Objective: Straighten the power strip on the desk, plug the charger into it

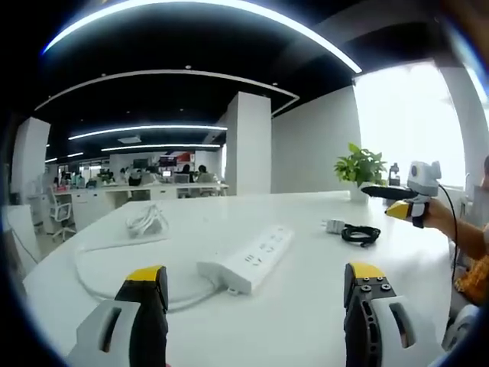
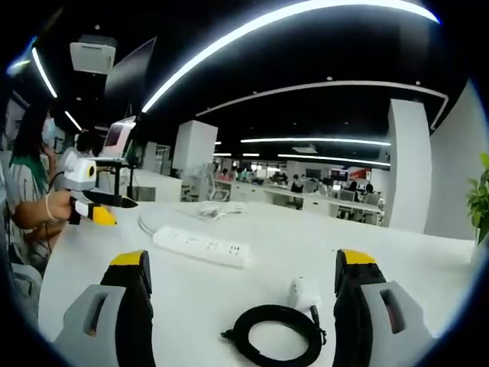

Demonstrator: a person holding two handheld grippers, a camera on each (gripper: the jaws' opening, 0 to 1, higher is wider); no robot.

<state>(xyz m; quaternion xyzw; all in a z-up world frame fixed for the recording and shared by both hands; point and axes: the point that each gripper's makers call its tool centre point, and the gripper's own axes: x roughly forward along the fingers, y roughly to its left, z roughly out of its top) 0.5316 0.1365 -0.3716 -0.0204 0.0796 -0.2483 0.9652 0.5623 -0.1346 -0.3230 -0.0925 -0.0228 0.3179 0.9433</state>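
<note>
A white power strip (image 1: 248,260) lies slantwise on the white desk (image 1: 306,306), just beyond my left gripper (image 1: 255,274), whose yellow-tipped jaws stand wide apart and empty. Its white cord (image 1: 114,287) loops off to the left. A white charger (image 1: 334,225) with a coiled black cable (image 1: 361,234) rests further right. In the right gripper view the charger (image 2: 304,292) and black coil (image 2: 276,330) lie between the wide-open jaws of my right gripper (image 2: 243,260). The power strip (image 2: 202,246) lies beyond them to the left.
A bundle of white cable (image 1: 145,222) sits at the desk's far left. A potted plant (image 1: 361,167) stands at the back right. A person's hand holds the right gripper (image 1: 382,193) above the desk's right edge. Office desks and chairs lie beyond.
</note>
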